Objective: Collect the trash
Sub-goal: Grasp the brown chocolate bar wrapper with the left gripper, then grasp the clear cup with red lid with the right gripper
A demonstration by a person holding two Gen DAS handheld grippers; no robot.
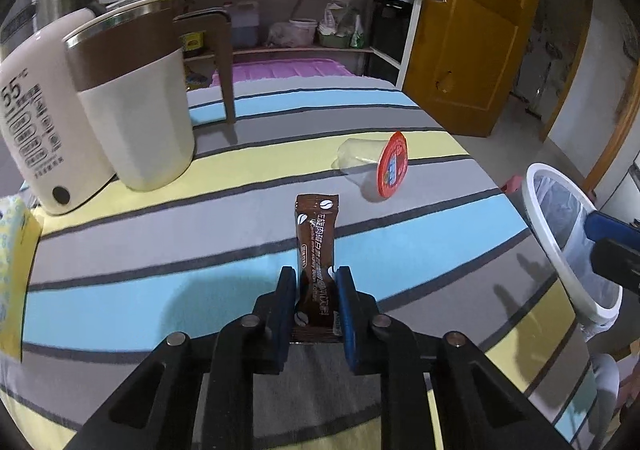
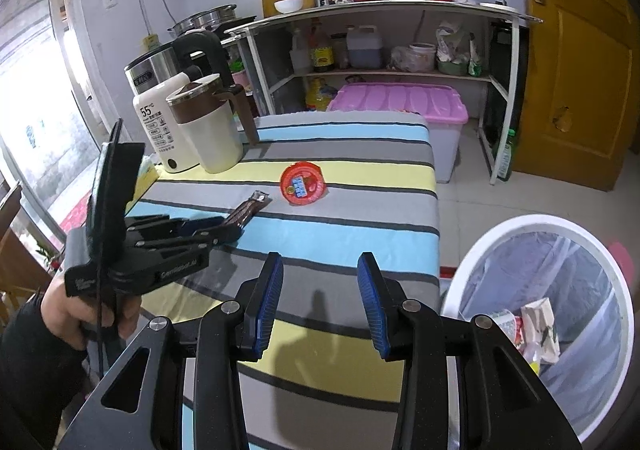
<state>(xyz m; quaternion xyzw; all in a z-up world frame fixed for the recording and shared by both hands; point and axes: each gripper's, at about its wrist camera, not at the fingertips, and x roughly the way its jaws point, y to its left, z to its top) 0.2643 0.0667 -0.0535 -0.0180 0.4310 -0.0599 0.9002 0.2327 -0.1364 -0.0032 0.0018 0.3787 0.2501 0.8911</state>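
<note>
- Left wrist view: the left gripper (image 1: 316, 282) points forward and steeply down at the striped tablecloth (image 1: 160, 282), its two blue pads closed on the lower half of a brown coffee sachet (image 1: 316, 246).
- The sachet stands upright between the pads, its top edge clear above them.
- Beyond the sachet and to its right, a clear plastic cup with a red lid (image 1: 376, 163) lies on its side on the cloth, well apart from the sachet.
- Far left of the sachet stands a cream and brown jug (image 1: 136, 105), touching a white appliance (image 1: 36, 129) behind it.
- At the right edge, past the table's side, a white-rimmed bin (image 1: 560, 246) lined with a clear bag shows, with the tip of the right gripper (image 1: 612, 246) in front of it.

- Right wrist view: the right gripper (image 2: 320, 298) points down over the near part of the tablecloth (image 2: 340, 242), its jaws standing apart with nothing between them.
- To the left of it, a hand (image 2: 84, 310) in a dark sleeve grasps the handle of the left gripper (image 2: 234, 228), which reaches out low over the cloth with the sachet (image 2: 248, 209) clamped at its tip and angled up.
- Just beyond the sachet the red-lidded cup (image 2: 302, 179) lies on the cloth.
- The bin (image 2: 476, 262) stands on the floor to the right of the table, with wrappers (image 2: 536, 330) inside.
</note>
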